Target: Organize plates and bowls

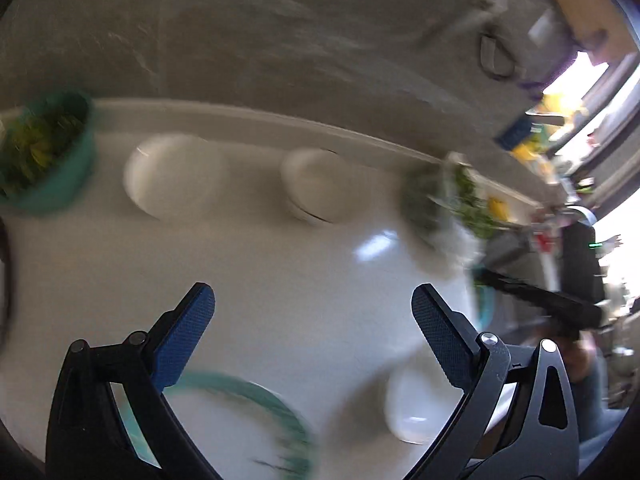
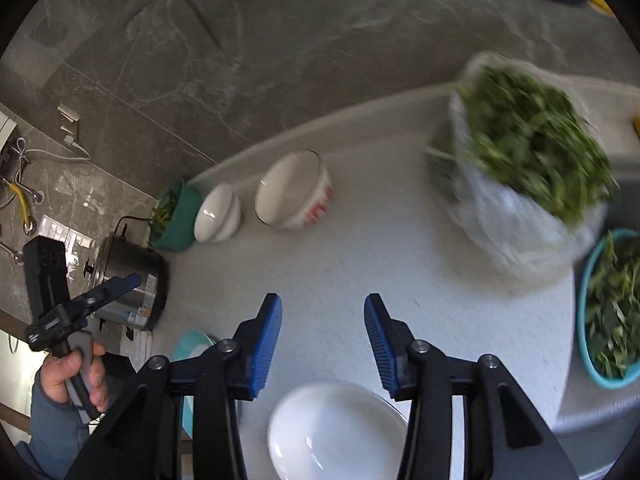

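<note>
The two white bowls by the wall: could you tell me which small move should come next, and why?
Probably carry the right gripper forward toward the red-patterned bowl. Both it and the left gripper are open with nothing between their jaws. That bowl and the plain white bowl stand apart on the counter by the wall, not stacked, so one could likely go into the other.

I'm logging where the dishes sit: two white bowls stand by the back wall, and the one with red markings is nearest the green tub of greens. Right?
Not quite. In the right wrist view, the plain white bowl sits nearest the green tub; the red-marked bowl stands on its far side. Both bowls are by the back wall, as you said.
</note>
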